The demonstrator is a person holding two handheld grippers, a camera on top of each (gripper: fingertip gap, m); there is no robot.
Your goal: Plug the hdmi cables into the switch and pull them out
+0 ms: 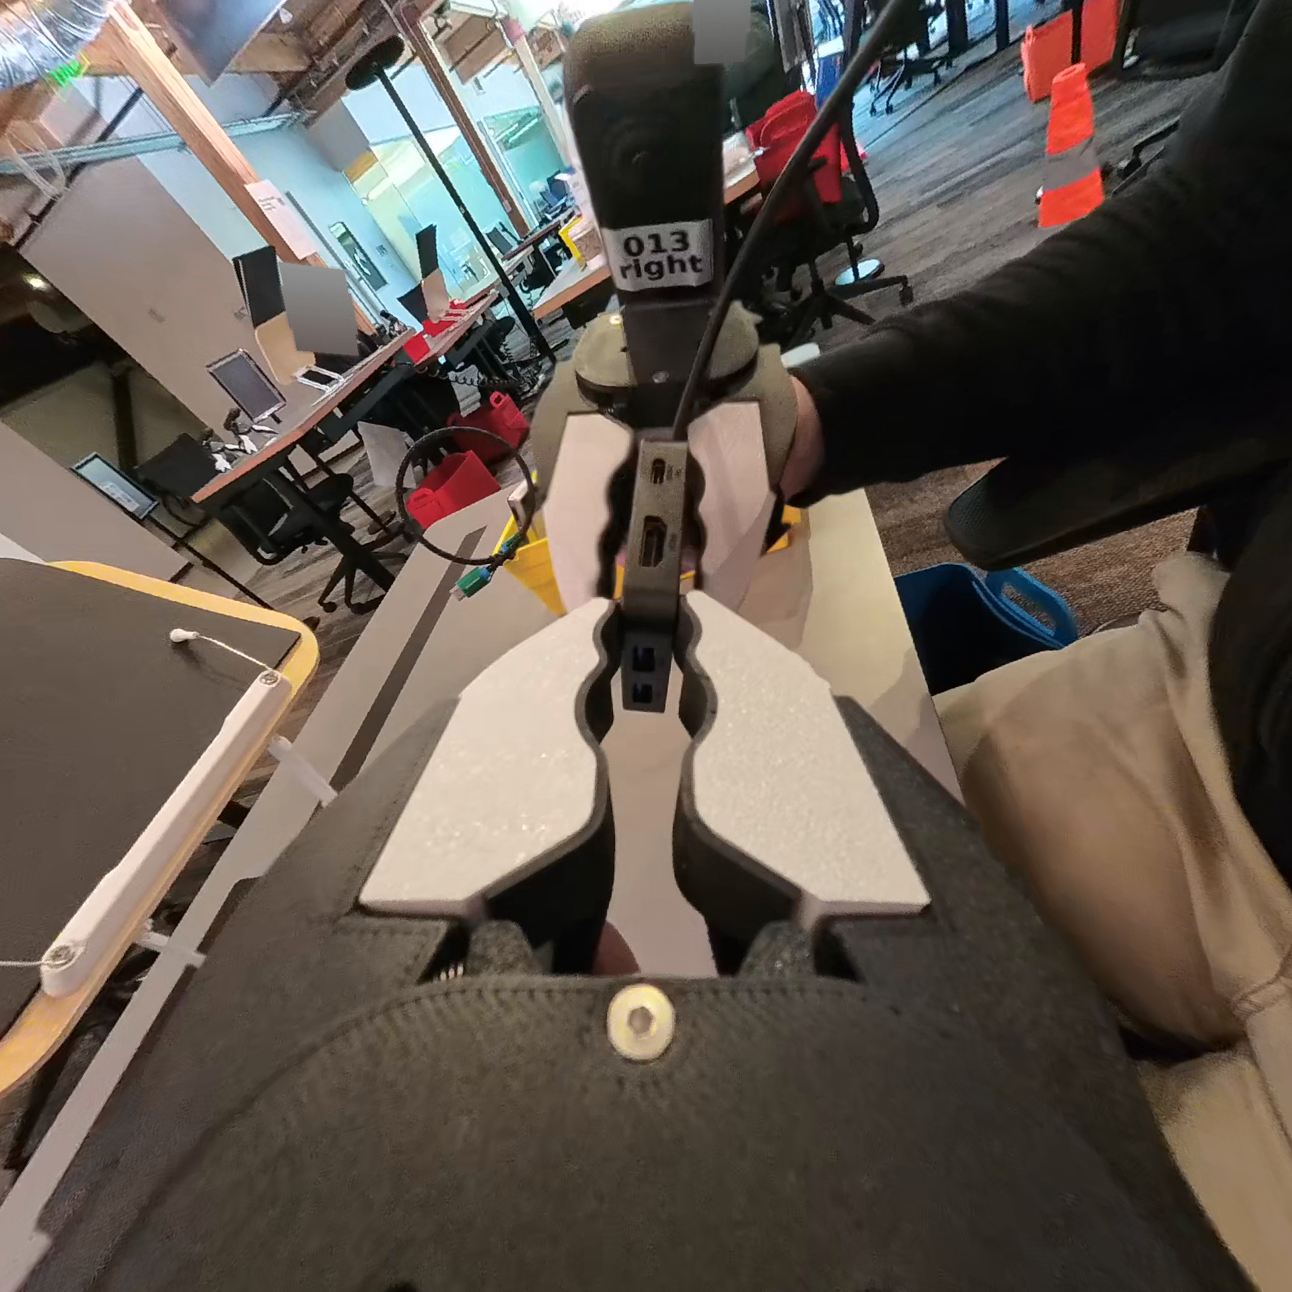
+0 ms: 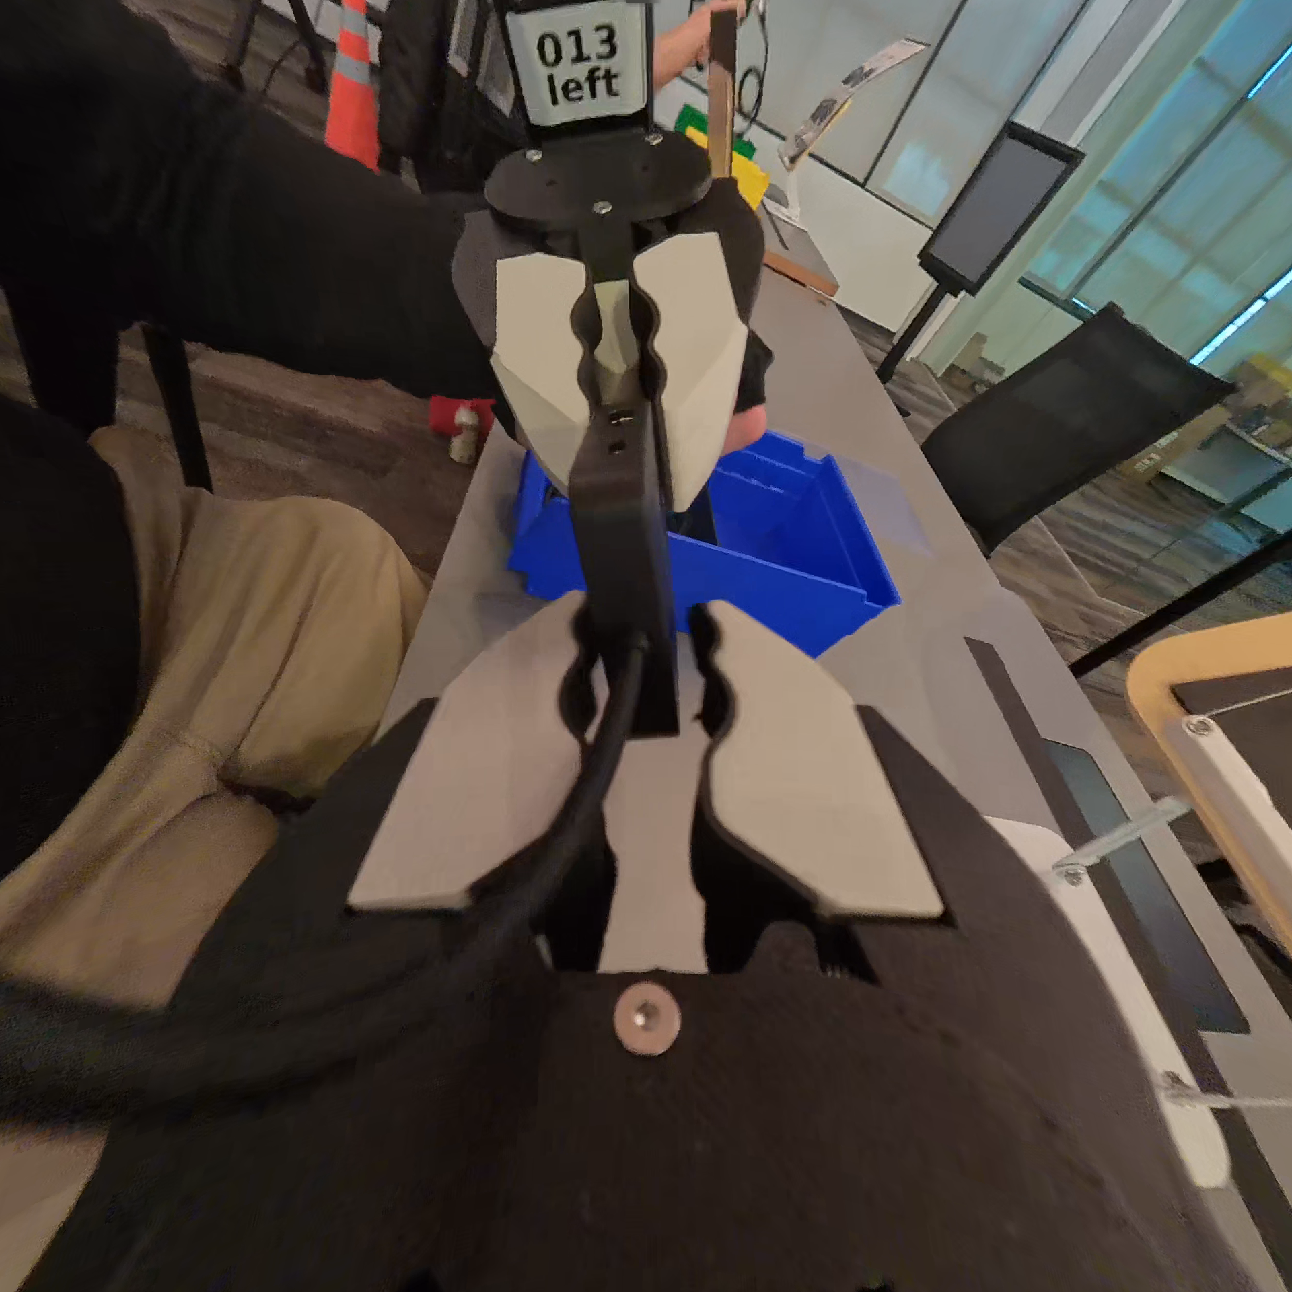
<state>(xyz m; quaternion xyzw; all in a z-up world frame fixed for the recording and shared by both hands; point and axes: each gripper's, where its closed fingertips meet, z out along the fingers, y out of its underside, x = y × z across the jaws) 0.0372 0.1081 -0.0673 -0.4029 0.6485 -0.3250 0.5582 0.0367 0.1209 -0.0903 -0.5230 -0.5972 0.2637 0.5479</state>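
Gripping one black switch (image 1: 650, 552) (both tongs, opposite ends).

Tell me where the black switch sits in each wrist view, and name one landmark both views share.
Left wrist view: the switch is at centre, held between both grippers, ports facing the camera.
Right wrist view: the switch is at centre, above the blue bin.
Shared landmark: the blue bin, at the right in the left wrist view.
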